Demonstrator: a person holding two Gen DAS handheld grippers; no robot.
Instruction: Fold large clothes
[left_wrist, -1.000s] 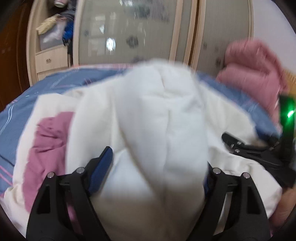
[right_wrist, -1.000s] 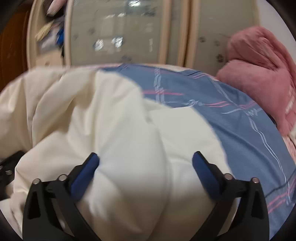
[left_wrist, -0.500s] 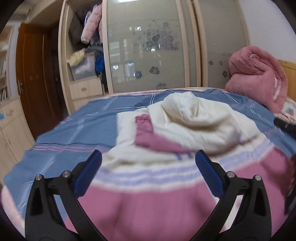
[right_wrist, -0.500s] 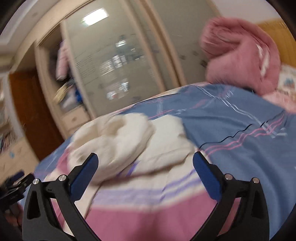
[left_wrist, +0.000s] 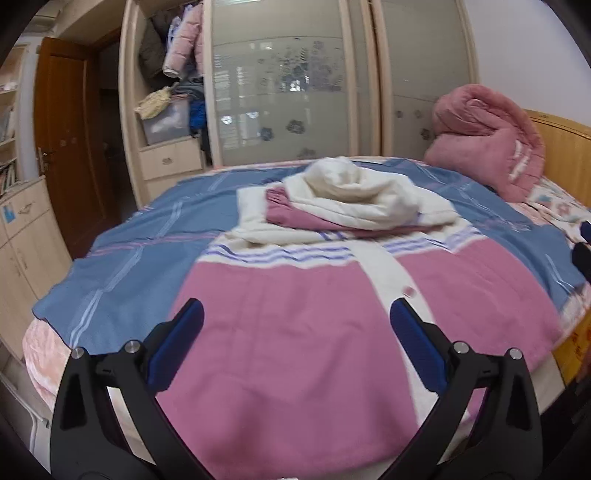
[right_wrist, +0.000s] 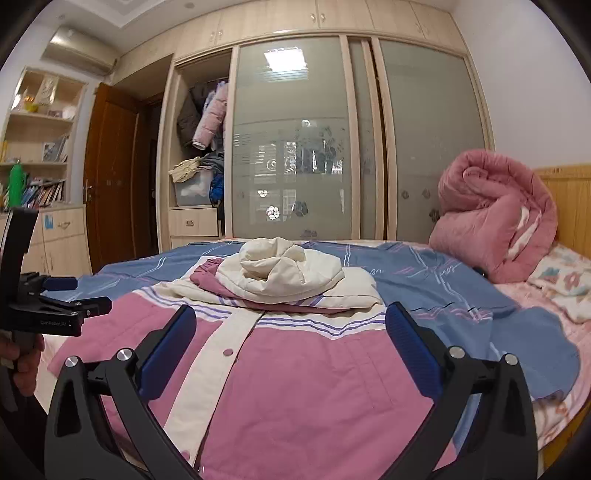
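Left gripper (left_wrist: 295, 332) is held spread and empty above the jacket (left_wrist: 295, 354), which is laid flat on the bed (left_wrist: 122, 266), hood (left_wrist: 354, 192) and sleeves already tucked onto the chest. Right gripper (right_wrist: 291, 332) is likewise spread, nothing pinched; the hem is probably to be gripped next.

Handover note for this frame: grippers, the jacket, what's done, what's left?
Left gripper: open, empty, above the jacket's hem.
Right gripper: open, empty, beside it.
Jacket: pink and cream, front up on the bed, placket closed.
Done: hood and sleeves laid over the chest.
Left: fold the lower body up over the hood, judging by the flat pink panels; then tidy.
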